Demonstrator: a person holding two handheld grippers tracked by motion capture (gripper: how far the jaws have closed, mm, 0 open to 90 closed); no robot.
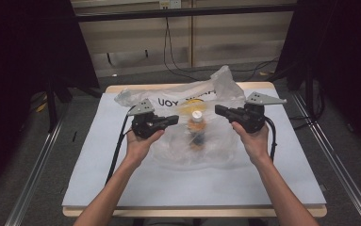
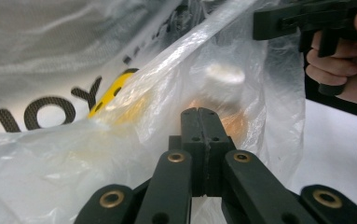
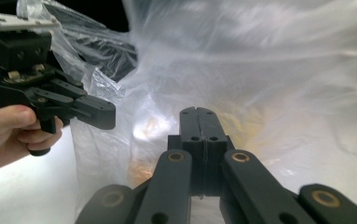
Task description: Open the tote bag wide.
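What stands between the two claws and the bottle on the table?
The clear plastic bag does. The bottle lies inside it, so the film covers it on all sides. The left claw and the right claw are shut, one at each side of the bag, with only that film before them.

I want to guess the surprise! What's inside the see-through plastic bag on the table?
Inside the clear plastic bag with black letters lies an orange bottle with a white cap. The crinkly plastic blurs its label and anything underneath.
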